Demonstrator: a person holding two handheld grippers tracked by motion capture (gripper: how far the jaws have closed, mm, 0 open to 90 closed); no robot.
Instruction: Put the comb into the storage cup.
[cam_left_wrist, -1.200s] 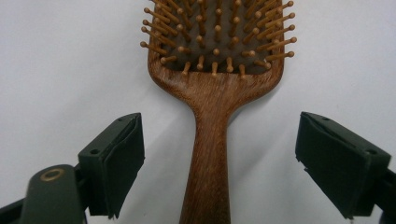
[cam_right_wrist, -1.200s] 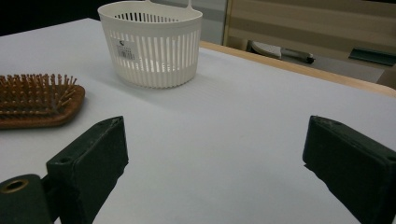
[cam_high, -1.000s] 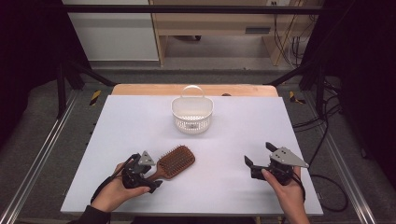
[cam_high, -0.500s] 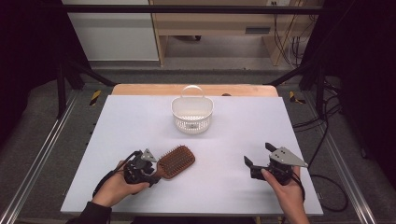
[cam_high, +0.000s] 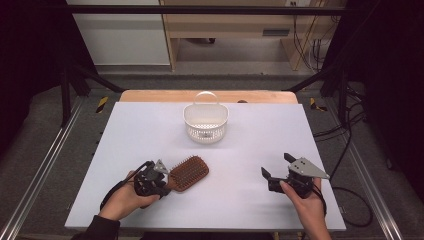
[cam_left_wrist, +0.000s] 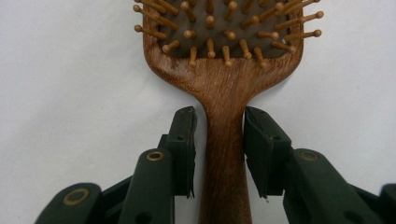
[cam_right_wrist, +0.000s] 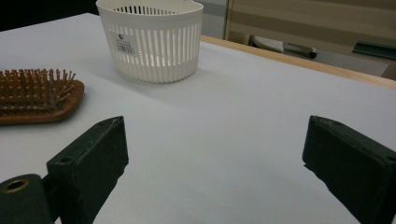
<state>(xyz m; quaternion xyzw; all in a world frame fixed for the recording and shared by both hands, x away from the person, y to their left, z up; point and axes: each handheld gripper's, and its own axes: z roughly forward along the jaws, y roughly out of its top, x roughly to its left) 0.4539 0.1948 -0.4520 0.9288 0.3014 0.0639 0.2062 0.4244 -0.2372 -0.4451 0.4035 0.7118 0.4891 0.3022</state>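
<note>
Wooden paddle hairbrush (cam_high: 188, 173) lies bristles-up at the near left of the white worktop (cam_high: 250, 145); the left tool (cam_left_wrist: 219, 140) has moved in and its jaws now bracket the handle, not clearly clamped, ready to grip. Right tool (cam_right_wrist: 212, 154) gapes wide, empty.

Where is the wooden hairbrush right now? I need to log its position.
In the high view the wooden hairbrush lies bristles-up on the table's near left, in front of the white basket, its handle between the left hand-held gripper's jaws.

Wooden paddle hairbrush (cam_high: 189, 172) lies bristles-up on the table's near-left part.
</note>
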